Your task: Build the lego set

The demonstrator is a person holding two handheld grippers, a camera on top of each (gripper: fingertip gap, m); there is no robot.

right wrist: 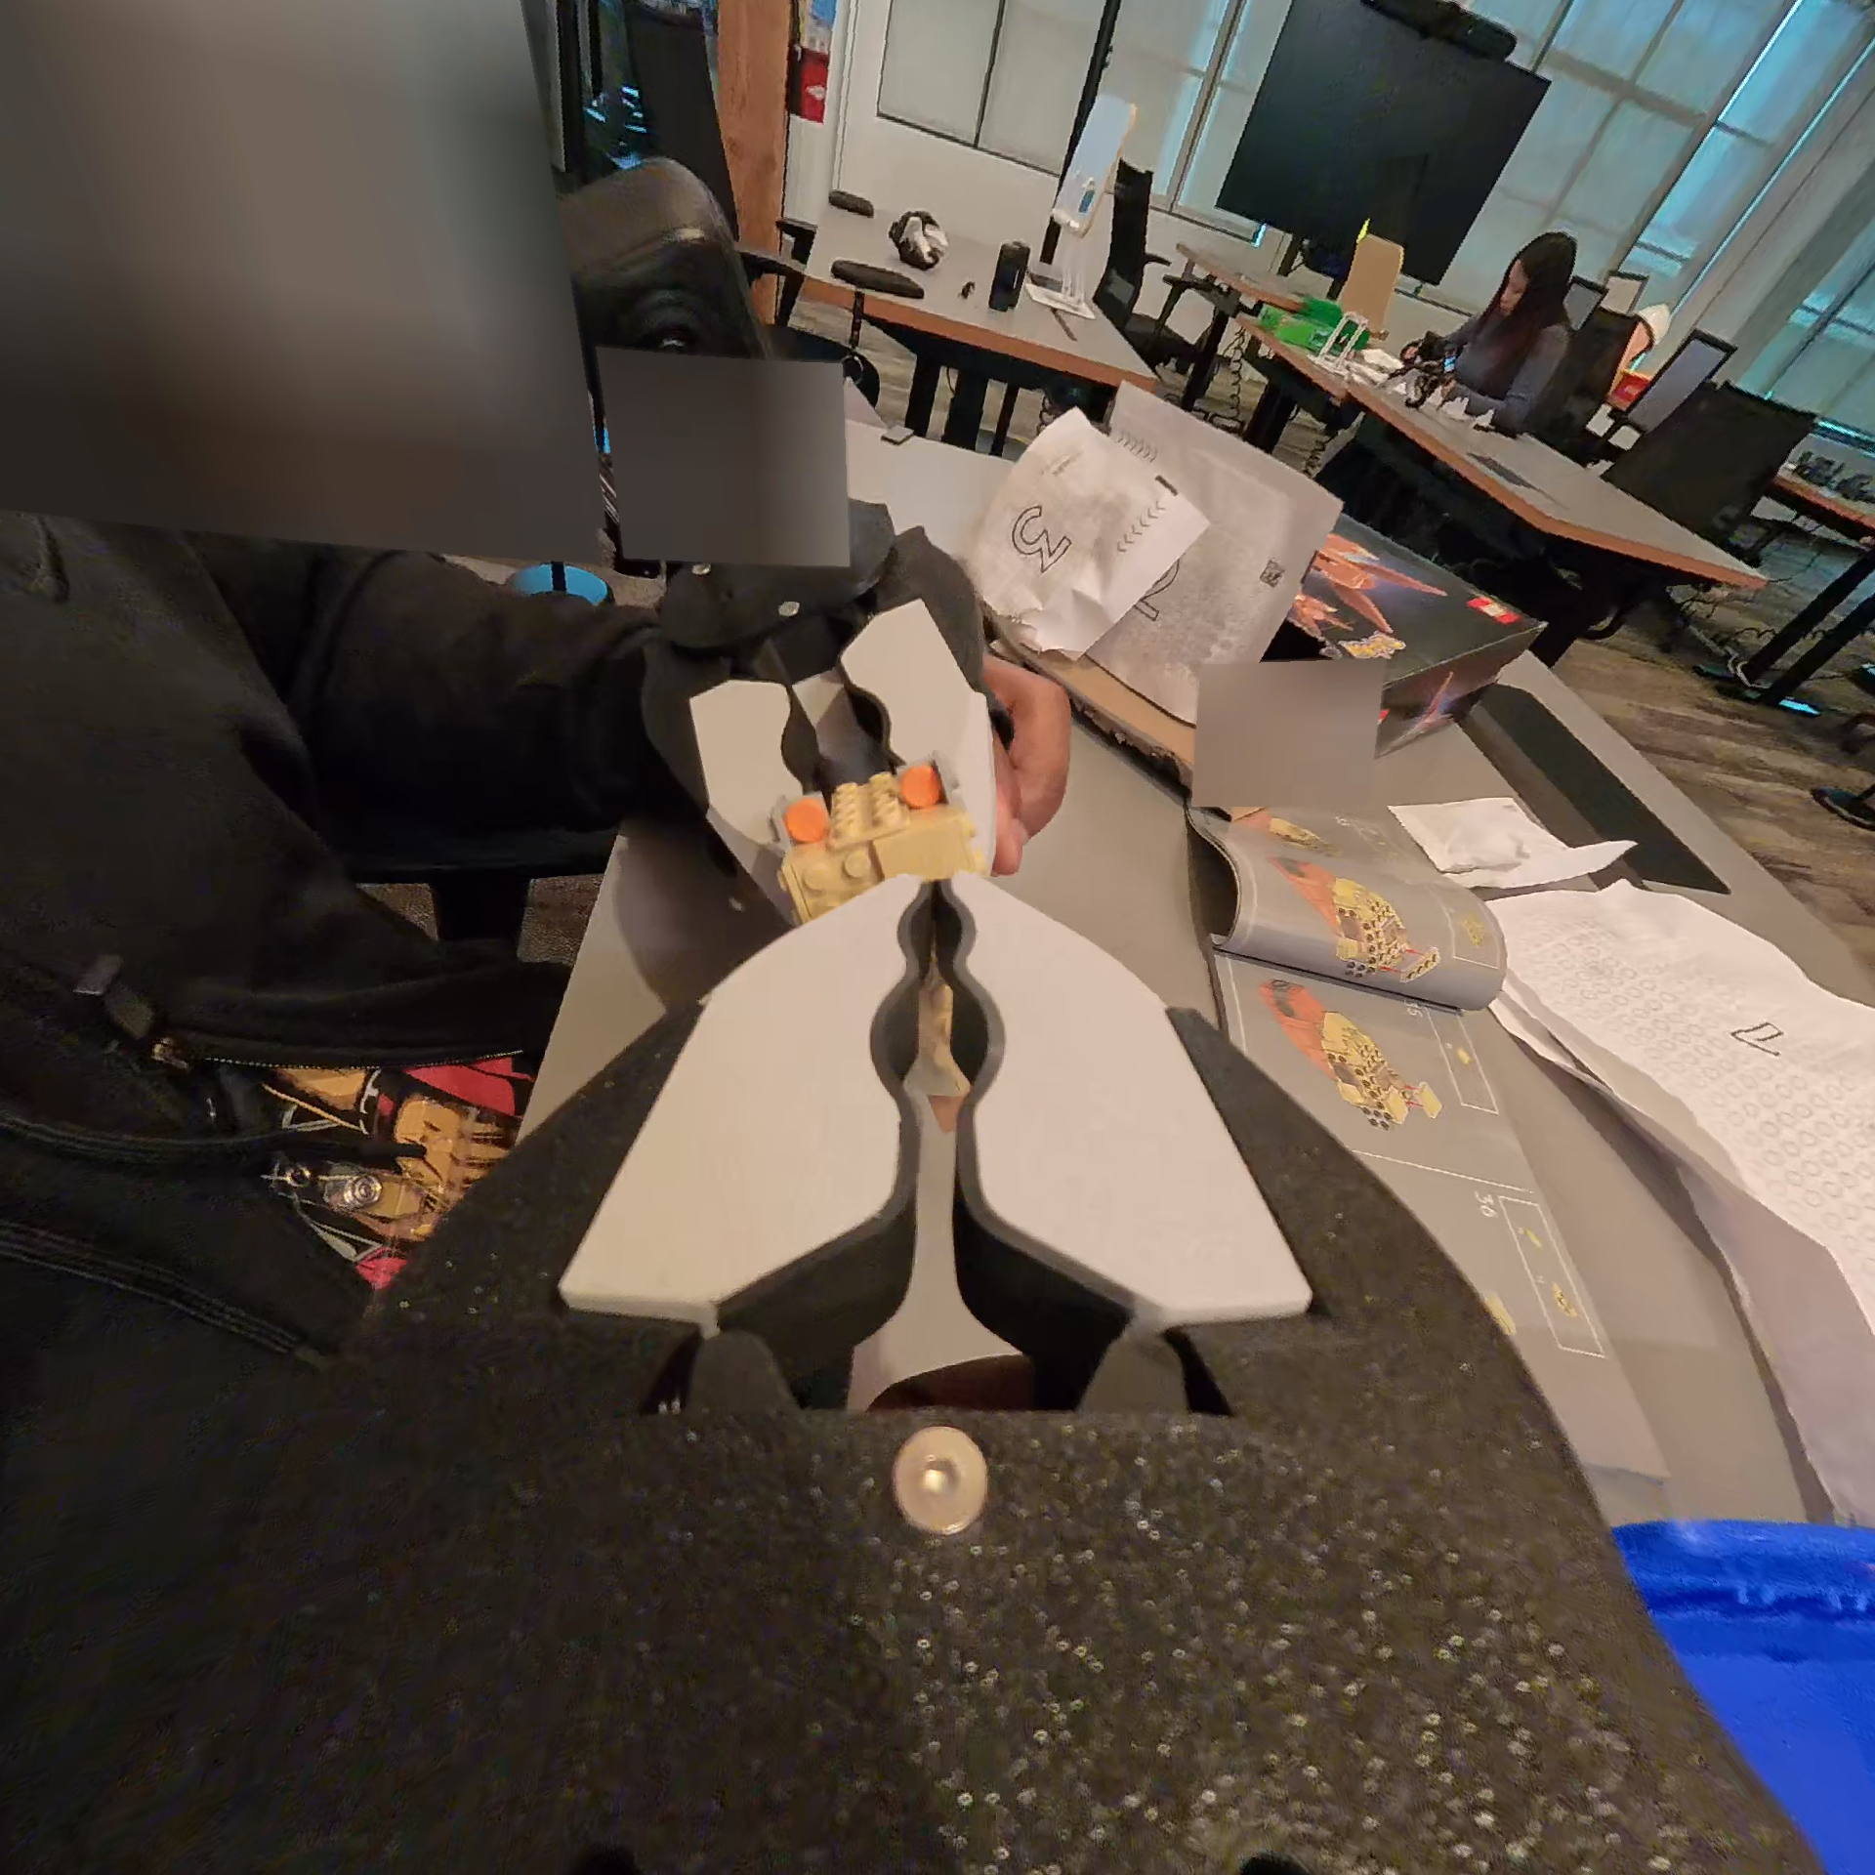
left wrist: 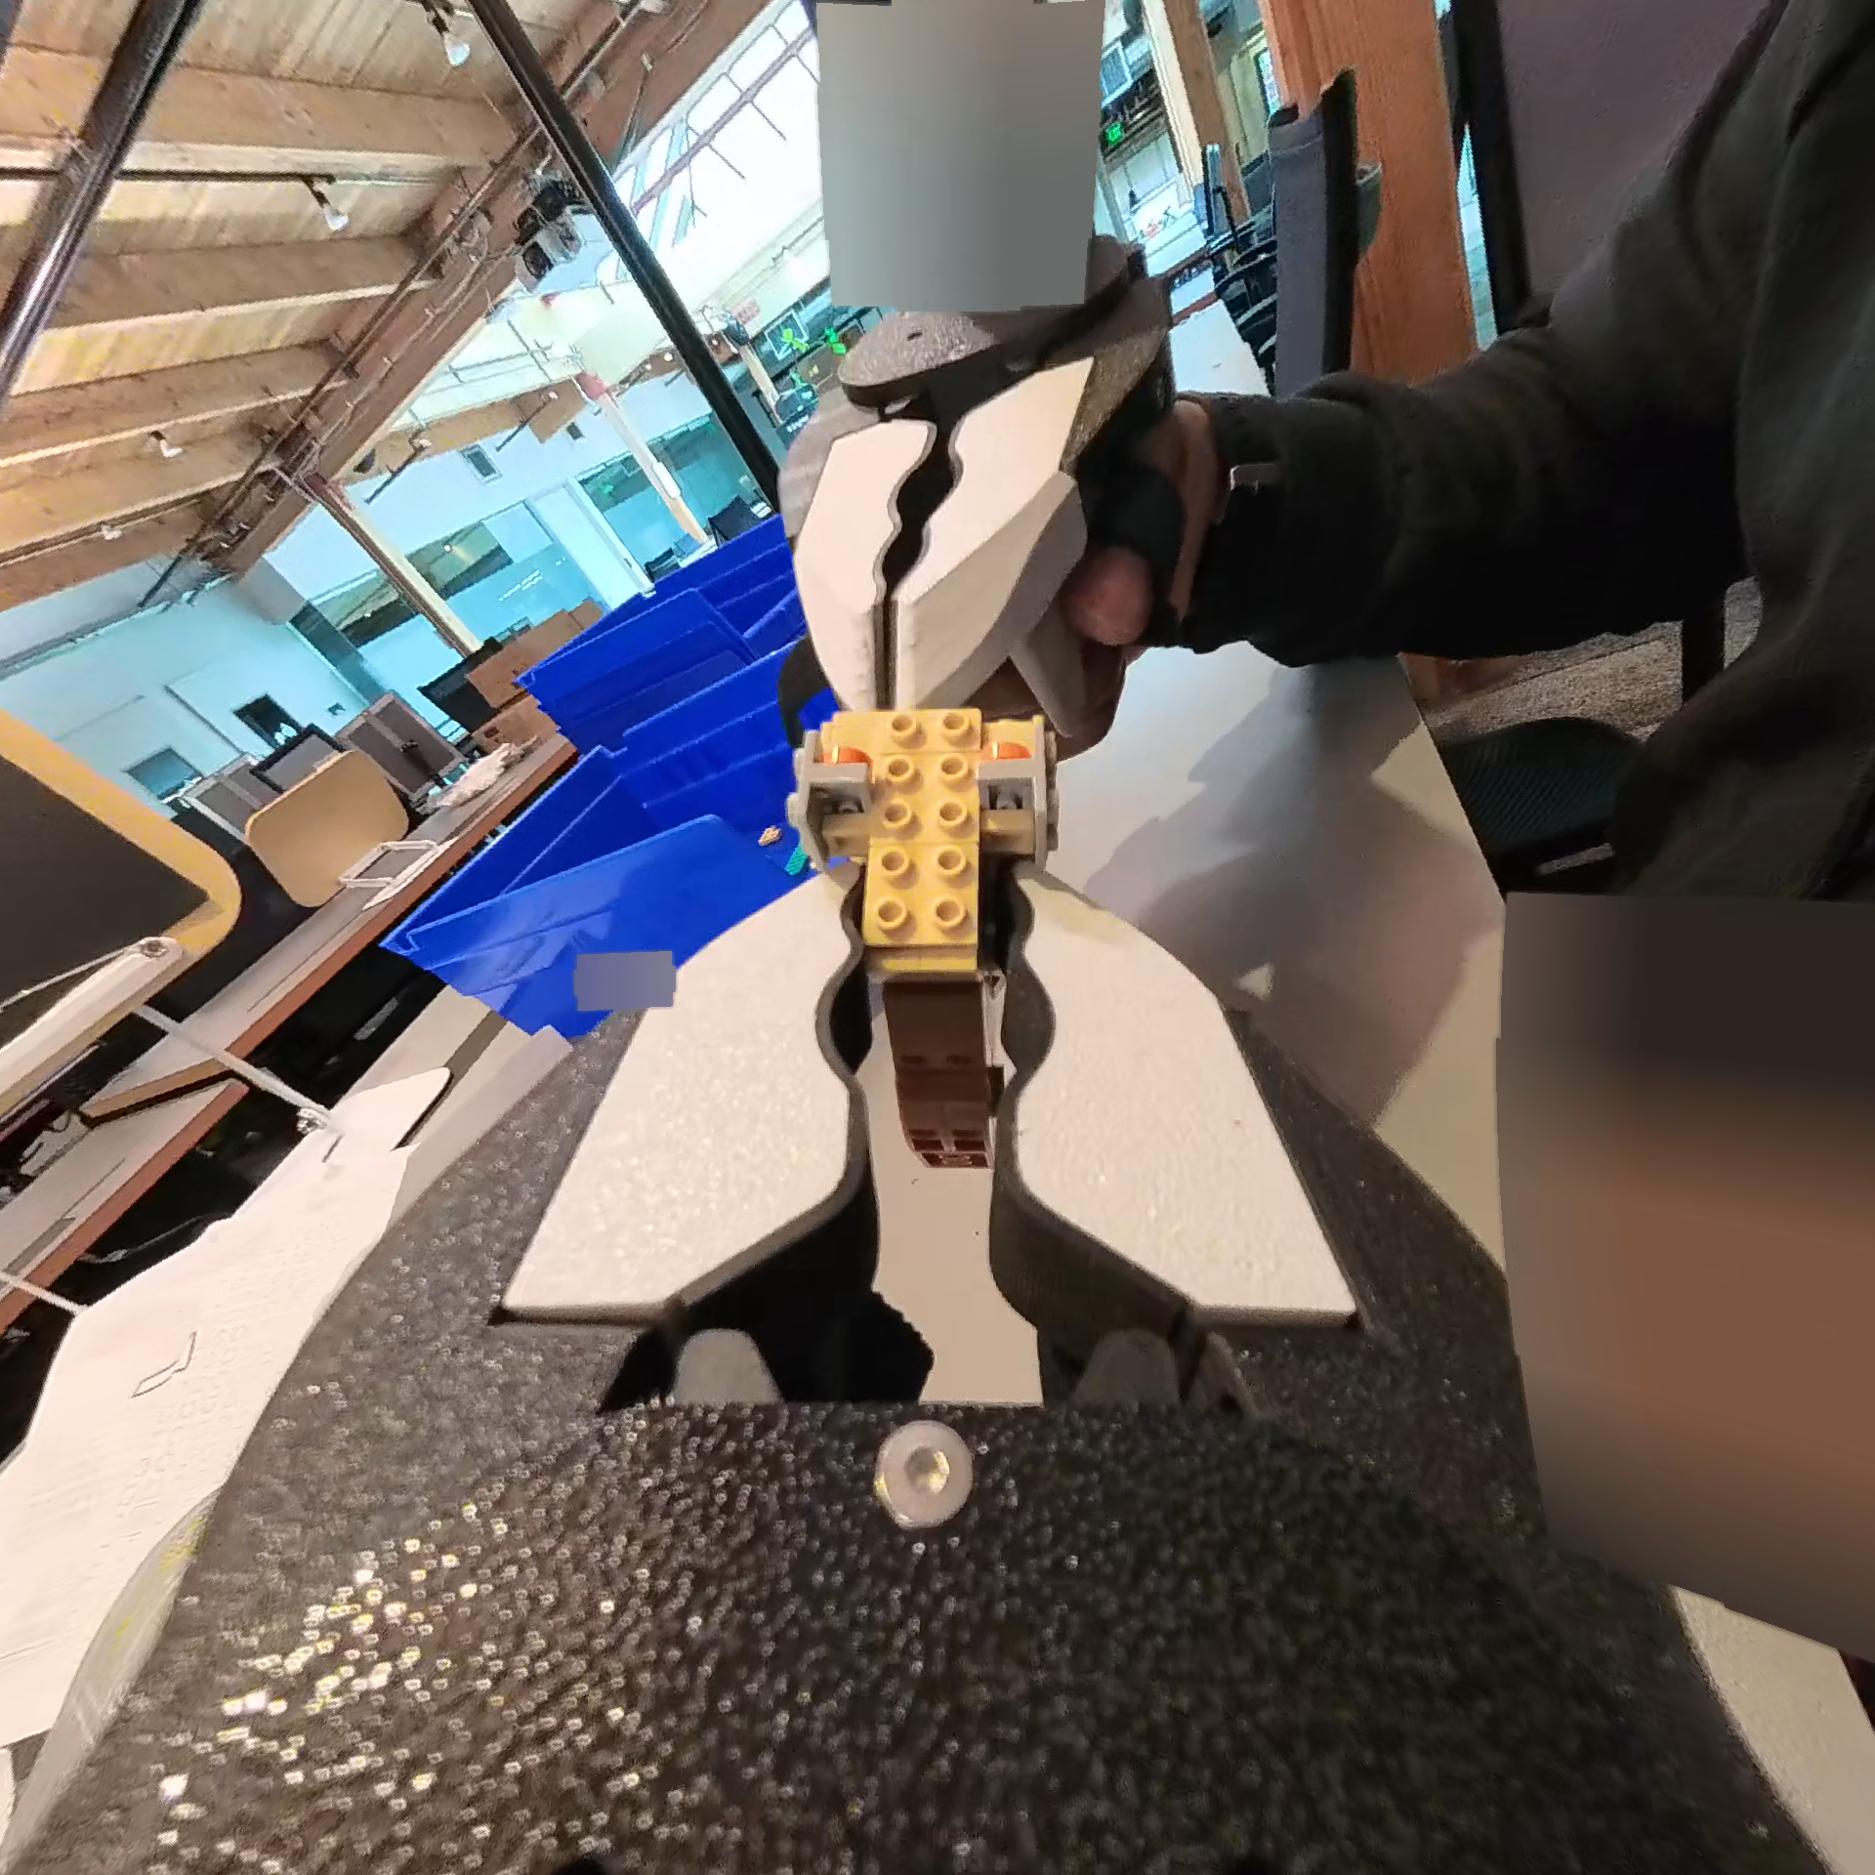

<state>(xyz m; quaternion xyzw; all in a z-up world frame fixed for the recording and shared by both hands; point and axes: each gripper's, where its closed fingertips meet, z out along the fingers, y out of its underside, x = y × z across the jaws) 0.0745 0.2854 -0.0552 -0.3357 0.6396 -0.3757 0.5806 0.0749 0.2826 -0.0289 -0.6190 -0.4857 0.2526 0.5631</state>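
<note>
You hold the tan studded brick assembly with grey side brackets and orange round studs (left wrist: 923, 832) aloft above the grey table (left wrist: 1268, 812), left gripper (left wrist: 928, 939) clamped on its near end, so the right gripper (left wrist: 888, 700), pinched nearly shut, can press its far end.

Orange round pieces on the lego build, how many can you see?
2: one orange round piece at the left end of the tan lego build, the other at its right end. More may be hidden underneath.

The lego assembly (left wrist: 921, 842) sits between the left tongs (left wrist: 928, 913) and right tongs (left wrist: 888, 700), above the table (left wrist: 1268, 812).
</note>
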